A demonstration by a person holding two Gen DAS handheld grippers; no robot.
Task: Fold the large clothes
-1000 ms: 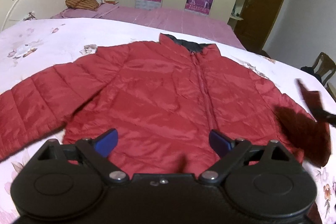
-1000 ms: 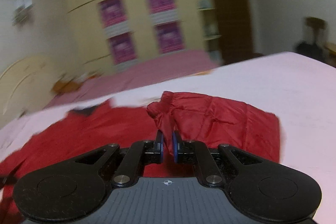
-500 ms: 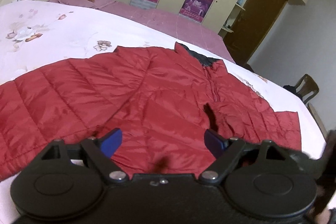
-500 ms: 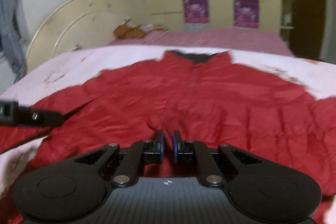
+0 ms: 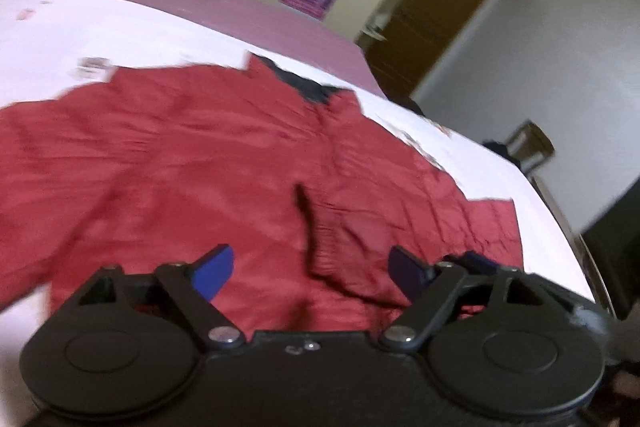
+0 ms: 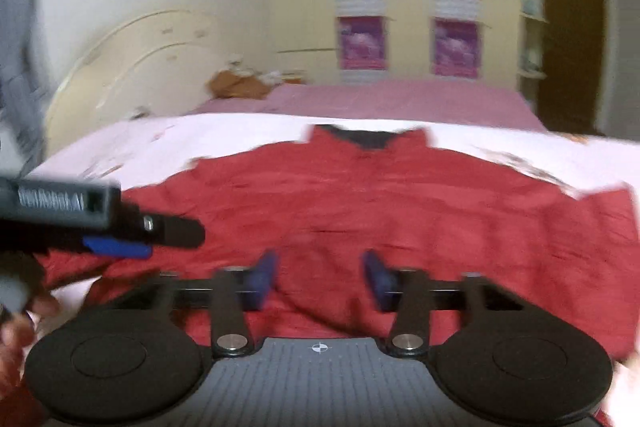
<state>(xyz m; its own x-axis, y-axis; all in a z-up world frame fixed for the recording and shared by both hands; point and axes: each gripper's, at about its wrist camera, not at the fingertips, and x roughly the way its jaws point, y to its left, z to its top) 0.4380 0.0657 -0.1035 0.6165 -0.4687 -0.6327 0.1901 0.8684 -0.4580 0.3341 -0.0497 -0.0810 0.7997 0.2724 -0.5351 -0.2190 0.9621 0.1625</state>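
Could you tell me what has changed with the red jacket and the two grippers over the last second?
The right gripper carried the jacket's right sleeve inward and laid it folded across the front of the red jacket; its jaws have just been opening, letting the sleeve go. The left gripper, empty, has been narrowing its jaws slightly while shifting over the jacket's hem. The jacket's body and its other sleeve stayed spread flat on the bed.

Left gripper [image 5: 310,269]: black body, two round black discs, blue finger pads [image 5: 212,269], silver pivot screws. Right gripper [image 6: 320,279]: same black linkage, ribbed grey centre plate bearing small crosshair mark, blue pads [image 6: 262,277]. Grey side block, white lettering, unreadable.
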